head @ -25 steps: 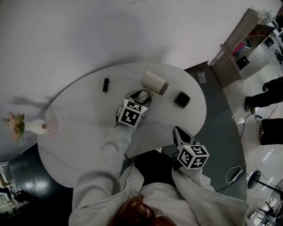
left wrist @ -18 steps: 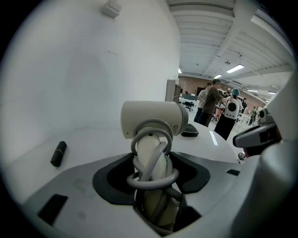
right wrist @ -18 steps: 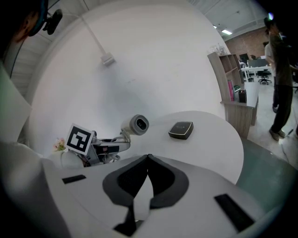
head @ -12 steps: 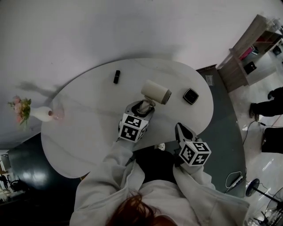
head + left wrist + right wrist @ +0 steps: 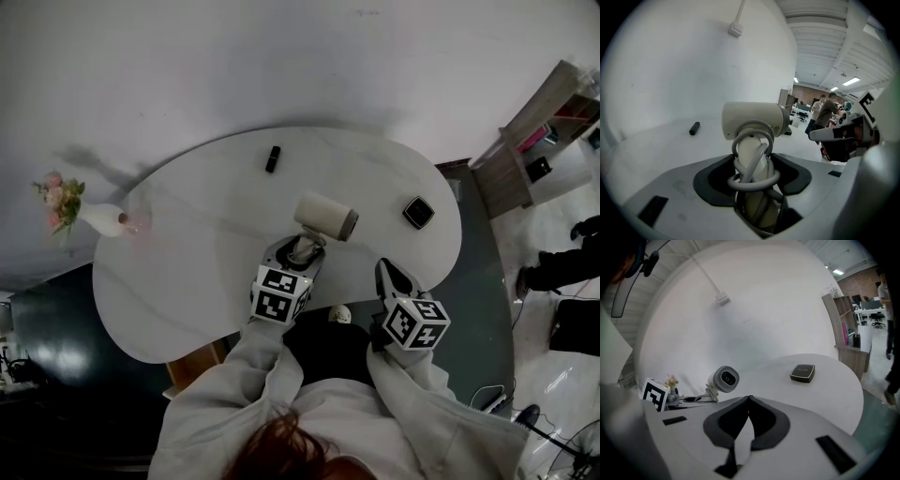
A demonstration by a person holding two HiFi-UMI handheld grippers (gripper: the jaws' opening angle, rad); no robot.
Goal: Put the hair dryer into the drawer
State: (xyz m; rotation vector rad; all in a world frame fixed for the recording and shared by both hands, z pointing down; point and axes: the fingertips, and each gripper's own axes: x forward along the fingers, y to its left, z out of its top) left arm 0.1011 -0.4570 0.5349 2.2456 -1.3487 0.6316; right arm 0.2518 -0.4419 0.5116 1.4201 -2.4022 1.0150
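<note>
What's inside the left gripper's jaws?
The handle of the hair dryer, with its grey cord wound round it. The jaws cover the handle's bottom end, so that part cannot be seen.

The left gripper [image 5: 302, 253] is held at the centre of the head view, pointed up-frame, with its jaws closed on the handle of the dryer [image 5: 325, 216]. The right gripper [image 5: 386, 274] is held to the lower right of it, jaws brought together and nothing gripped. Both arms, in pale sleeves [image 5: 234, 375], are bent at the frame's bottom.
</note>
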